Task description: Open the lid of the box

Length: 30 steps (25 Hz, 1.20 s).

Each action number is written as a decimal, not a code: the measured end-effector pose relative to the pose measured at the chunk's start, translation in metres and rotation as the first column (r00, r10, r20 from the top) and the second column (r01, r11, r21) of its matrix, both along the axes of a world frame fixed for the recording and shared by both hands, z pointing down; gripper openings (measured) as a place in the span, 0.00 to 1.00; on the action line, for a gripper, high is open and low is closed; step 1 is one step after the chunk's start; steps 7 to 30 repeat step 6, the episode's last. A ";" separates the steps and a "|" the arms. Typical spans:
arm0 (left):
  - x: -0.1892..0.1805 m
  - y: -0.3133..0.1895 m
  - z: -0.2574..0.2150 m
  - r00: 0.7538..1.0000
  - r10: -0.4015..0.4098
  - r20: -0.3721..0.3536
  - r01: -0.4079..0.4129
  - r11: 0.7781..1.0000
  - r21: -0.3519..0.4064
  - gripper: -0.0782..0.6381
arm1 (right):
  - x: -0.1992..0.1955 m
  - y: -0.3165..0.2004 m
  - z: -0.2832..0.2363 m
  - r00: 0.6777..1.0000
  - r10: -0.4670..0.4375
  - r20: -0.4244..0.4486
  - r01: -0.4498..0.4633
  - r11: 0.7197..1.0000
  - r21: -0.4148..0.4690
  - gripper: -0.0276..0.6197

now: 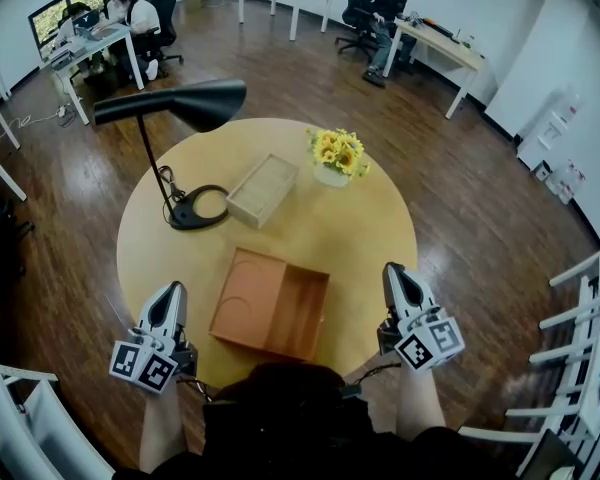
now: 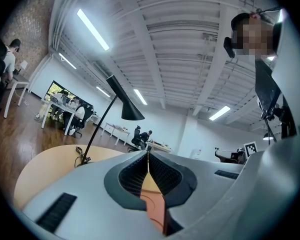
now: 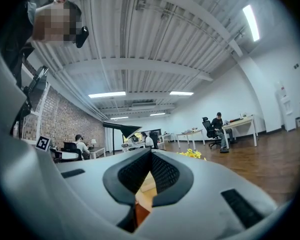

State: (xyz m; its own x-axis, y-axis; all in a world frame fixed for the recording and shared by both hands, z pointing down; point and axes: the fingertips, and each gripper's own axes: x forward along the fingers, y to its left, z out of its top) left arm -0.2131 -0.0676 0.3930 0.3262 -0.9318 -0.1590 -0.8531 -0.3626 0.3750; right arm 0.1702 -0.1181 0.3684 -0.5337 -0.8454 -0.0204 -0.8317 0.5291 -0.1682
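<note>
The box lay at the near edge of the round counter. It seemed already folded open, with the lid flat beside the darker tray. The left hand-held gripper hovered just left of it, jaws pressed together on nothing, probably parked clear. Farther back stood a black desk lamp, a pale wooden box and yellow flowers, well apart from the work. The right hand-held gripper hung to the box's right, likewise closed and empty.
</note>
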 end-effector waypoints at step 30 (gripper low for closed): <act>0.007 -0.004 0.000 1.000 0.007 -0.010 -0.007 1.000 0.001 0.11 | 0.007 -0.002 0.005 1.000 0.009 -0.002 -0.009 1.000 -0.007 0.05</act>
